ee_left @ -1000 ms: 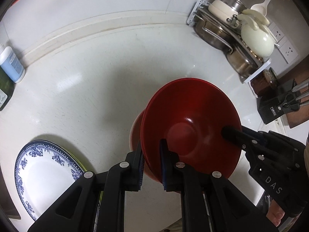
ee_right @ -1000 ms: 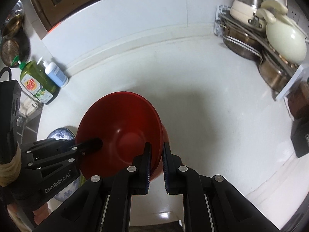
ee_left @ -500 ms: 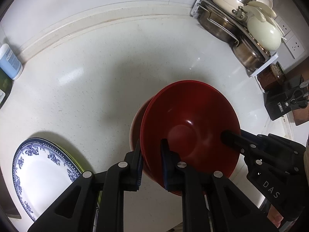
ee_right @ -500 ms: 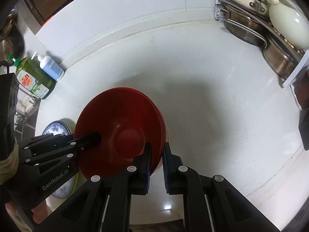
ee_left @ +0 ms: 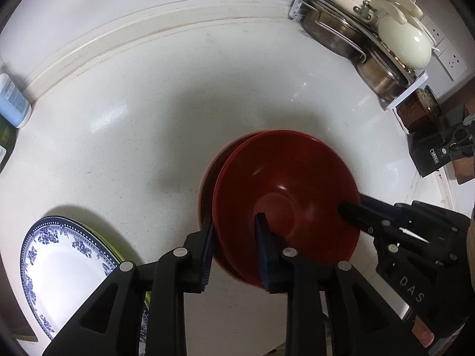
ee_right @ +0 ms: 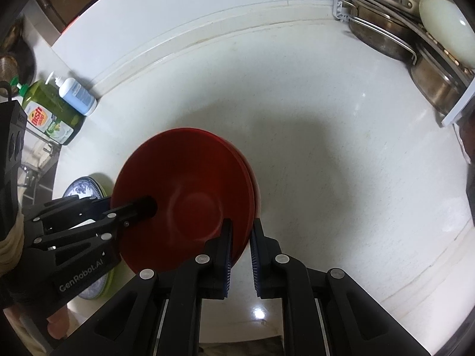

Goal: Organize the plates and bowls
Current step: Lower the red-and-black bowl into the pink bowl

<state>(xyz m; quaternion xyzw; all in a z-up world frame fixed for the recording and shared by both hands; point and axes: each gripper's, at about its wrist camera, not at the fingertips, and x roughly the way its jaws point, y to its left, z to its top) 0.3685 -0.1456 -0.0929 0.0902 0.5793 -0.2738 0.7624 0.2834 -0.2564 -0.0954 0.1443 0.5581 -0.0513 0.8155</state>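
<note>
- Red bowl (ee_left: pixel 285 195) is seen on the white countertop (ee_left: pixel 148 112), at about 5 o'clock from centre in the left wrist view, 8 o'clock in the right wrist view (ee_right: pixel 184 195).
- It is nested in a second red bowl (ee_left: pixel 207 184); only that one's rim is shown, as a crescent at the upper bowl's 9 o'clock (left wrist view).
- Left gripper (ee_left: pixel 234 237): jaws are opening, with the near rim of the upper bowl between them. One finger is placed inside the bowl, one outside; the pads are no longer pressed on the rim.
- Right gripper (ee_right: pixel 240 240): fingers are held nearly together, clamped on the stack's rim at its 4 o'clock (right wrist view). Whether one rim or both are caught cannot be told.
- In each view the other gripper is seen reaching into the bowl from the side.
- Blue-patterned plate (ee_left: pixel 62 273) lies at 8 o'clock in the left wrist view, well apart from the bowls, stacked on a green-rimmed plate (ee_left: pixel 115 255).
- Pot rack (ee_left: pixel 371 35) with steel pans is placed at 1 o'clock against the wall.
- Green dish soap bottle (ee_right: pixel 47 112) and a pump bottle (ee_right: pixel 77 95) just beside it are seen at 10 o'clock in the right wrist view.
</note>
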